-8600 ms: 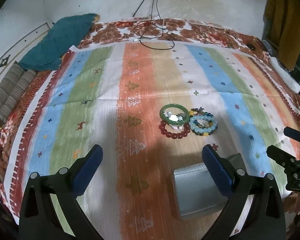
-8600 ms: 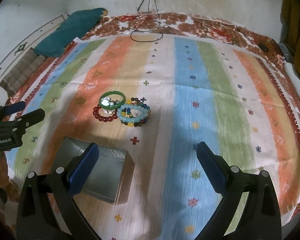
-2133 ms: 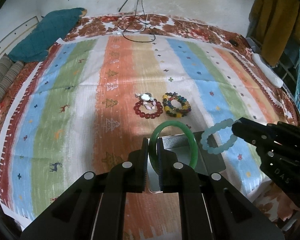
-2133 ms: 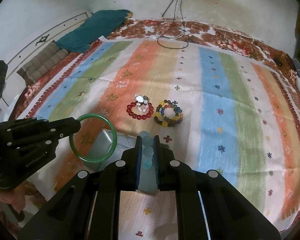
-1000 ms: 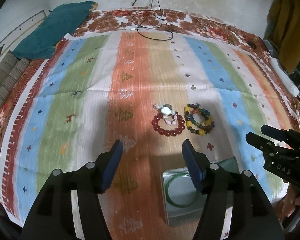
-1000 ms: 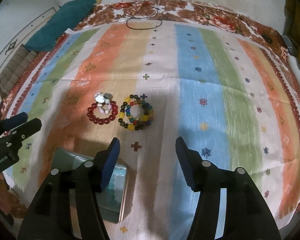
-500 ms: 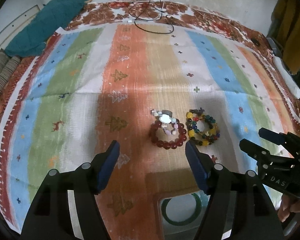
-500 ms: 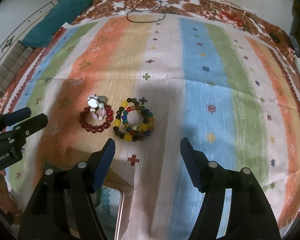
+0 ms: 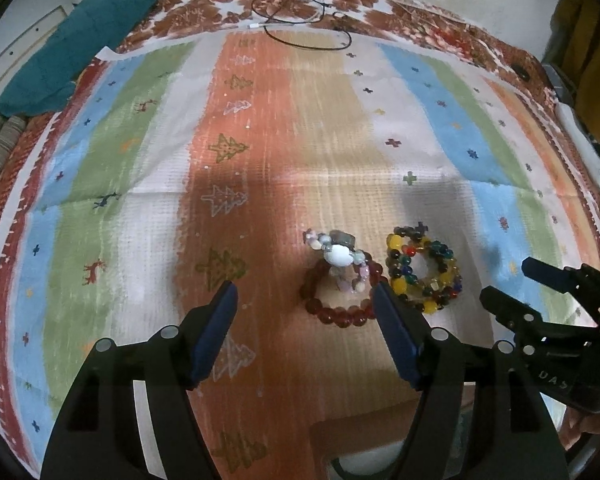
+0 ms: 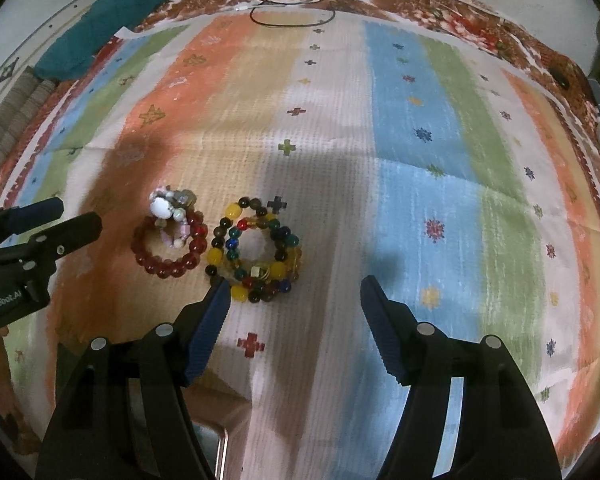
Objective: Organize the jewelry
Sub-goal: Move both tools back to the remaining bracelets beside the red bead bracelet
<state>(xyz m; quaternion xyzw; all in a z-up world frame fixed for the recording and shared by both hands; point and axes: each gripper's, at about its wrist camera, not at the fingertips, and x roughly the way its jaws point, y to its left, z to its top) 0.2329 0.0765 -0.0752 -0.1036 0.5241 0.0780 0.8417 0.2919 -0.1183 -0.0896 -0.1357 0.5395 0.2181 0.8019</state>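
A striped multicoloured woven cloth covers the bed, where both empty grippers hover with jaws spread, having just been opening. Only the grey metal tin's rim shows at the bottom edge, its contents hidden. The multicoloured bead bracelet lies flat beside the dark red bead bracelet, almost touching, a pale stone bracelet overlapping the red one

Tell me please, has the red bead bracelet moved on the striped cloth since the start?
No. The red bead bracelet lies beside the multicolored bracelet on the same orange stripe.
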